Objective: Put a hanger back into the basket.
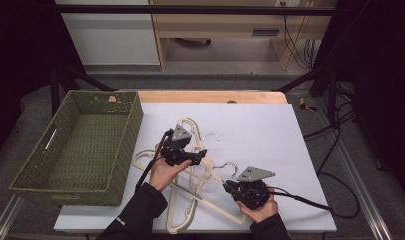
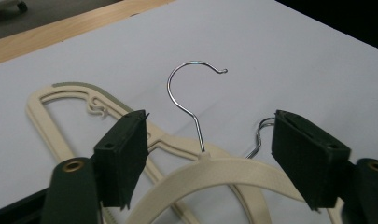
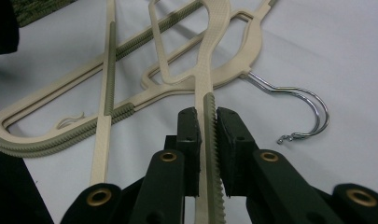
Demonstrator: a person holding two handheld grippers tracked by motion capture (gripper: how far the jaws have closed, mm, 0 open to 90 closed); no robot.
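While the cream plastic clothes hangers [image 1: 190, 185] lie tangled in a loose pile on the white sheet [image 1: 270, 135] that covers the desk, I work on them with both hands. One cream hanger with a ribbed olive grip strip [image 3: 209, 140] runs straight up between the pads of my right claw [image 3: 206, 122], which is clamped narrow on its arm; in the high view that right claw [image 1: 229, 188] sits at the near right of the pile, pointing left. A second cream hanger with a chrome wire hook [image 2: 210, 175] arches between the jaws of my left claw [image 2: 207, 140], its neck and hook [image 2: 186, 88] rising in the gap. Those jaws stand fairly wide, and the pads are clear of the plastic on both sides, so nothing is gripped there. From above, my left claw [image 1: 202, 156] hovers over the far part of the pile, near the middle of the sheet. Two more chrome hooks [image 3: 303, 112] lie side by side on the sheet, to the right of my right claw in its own view. Well to the left, partly off the sheet, stands a green woven rectangular basket [image 1: 130, 125]. A strip of bare pale wood [image 1: 210, 96] shows at the desk's far edge.
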